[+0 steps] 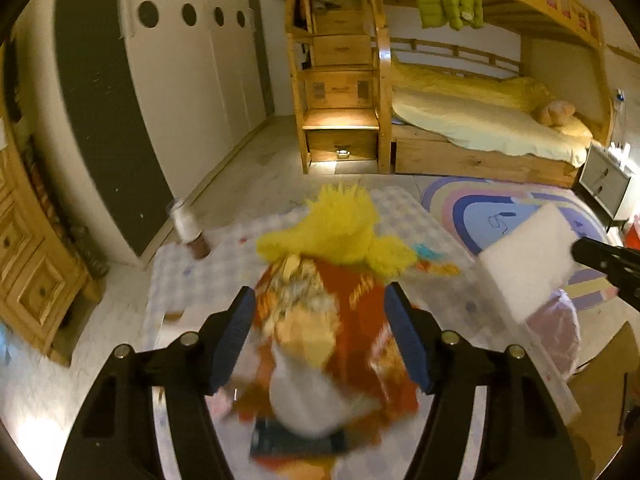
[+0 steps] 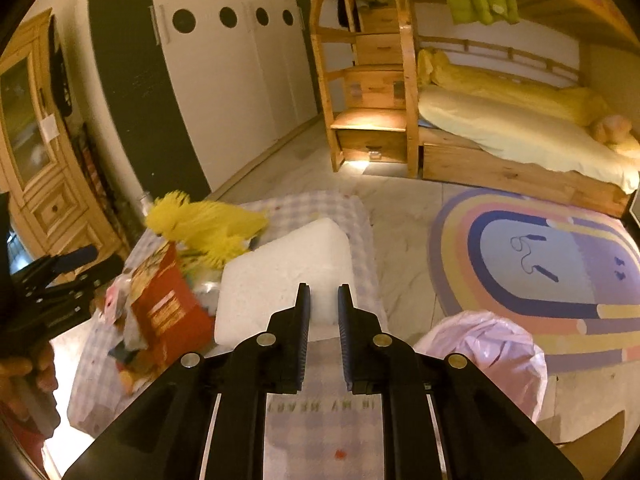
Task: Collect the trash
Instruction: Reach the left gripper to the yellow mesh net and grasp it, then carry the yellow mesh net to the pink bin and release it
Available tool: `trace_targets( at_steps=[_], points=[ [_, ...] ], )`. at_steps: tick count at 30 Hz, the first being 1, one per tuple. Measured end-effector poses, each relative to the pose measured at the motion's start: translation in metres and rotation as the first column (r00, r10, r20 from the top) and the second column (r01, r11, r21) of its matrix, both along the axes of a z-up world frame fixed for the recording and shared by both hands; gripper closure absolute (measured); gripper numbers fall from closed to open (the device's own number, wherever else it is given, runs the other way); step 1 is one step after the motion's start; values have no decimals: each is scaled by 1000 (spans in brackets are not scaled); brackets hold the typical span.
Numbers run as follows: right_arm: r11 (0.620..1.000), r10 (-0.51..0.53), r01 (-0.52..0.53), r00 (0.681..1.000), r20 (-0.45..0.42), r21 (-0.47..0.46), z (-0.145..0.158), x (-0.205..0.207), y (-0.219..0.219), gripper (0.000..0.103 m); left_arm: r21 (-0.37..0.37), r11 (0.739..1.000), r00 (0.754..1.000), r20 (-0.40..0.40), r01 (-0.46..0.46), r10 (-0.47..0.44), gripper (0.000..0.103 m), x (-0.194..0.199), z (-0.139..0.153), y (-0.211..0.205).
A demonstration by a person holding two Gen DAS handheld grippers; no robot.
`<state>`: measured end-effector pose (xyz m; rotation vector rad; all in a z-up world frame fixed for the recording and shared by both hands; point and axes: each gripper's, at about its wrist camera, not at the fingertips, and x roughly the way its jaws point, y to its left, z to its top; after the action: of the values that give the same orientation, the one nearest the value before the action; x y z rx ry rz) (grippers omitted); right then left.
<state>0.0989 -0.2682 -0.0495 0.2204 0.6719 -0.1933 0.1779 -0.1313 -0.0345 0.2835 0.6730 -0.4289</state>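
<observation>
**White foam block held, snack bag waiting**

The right gripper (image 2: 323, 300) is closed on a white foam block (image 2: 286, 270). The block is pinched at its near edge, so most of it sticks out past the fingers. It is held up above the checked mat (image 2: 320, 208). A pink trash bag (image 2: 492, 356) is seen just to the right of the gripper, on the floor by the rainbow rug (image 2: 540, 264).

The left gripper (image 1: 320, 336) is wide open. Nothing is held by it. A red snack bag (image 1: 344, 320) lies between its two fingers, but it cannot be told if the bag is touched yet. The picture is blurry there. A fluffy yellow toy (image 1: 340, 228) lies just behind the snack bag, on the same mat.

The step in hand looks like this: the foam block is to be carried to the pink bag and dropped in.

To do it well, the block should be kept pinched tight, because only a small edge is held and it could tip or slip. It should be moved slowly over the bag's mouth. The fingers should be opened only when the block is right above the opening. Foam is light, so it may bounce off the rim if dropped from high up.

The snack bag can be picked up next, with care that the yellow toy is not grabbed too.
</observation>
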Motion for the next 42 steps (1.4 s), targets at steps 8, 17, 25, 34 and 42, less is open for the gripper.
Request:
trace_targets(
  at_steps=[8, 17, 25, 34, 42],
  points=[
    [1000, -8, 8, 1000, -5, 9, -8, 24, -25, 88, 141, 987, 997, -37, 75, -70, 38, 56, -24, -42],
    [999, -22, 22, 1000, -18, 40, -17, 24, -41, 88, 235, 962, 990, -25, 138, -135, 83, 76, -37, -66],
    [996, -82, 80, 994, 72, 34, 19, -10, -53, 88, 49, 991, 978, 159, 128, -134, 84, 43, 54, -66],
    [985, -172, 173, 979, 113, -3, 44, -83, -69, 87, -87, 973, 956, 225, 214, -190, 84, -42, 110, -68],
    [951, -308, 308, 951, -2, -18, 1, -152, -94, 87, -207, 934, 956, 100, 290, -275, 84, -115, 55, -104]
  ],
)
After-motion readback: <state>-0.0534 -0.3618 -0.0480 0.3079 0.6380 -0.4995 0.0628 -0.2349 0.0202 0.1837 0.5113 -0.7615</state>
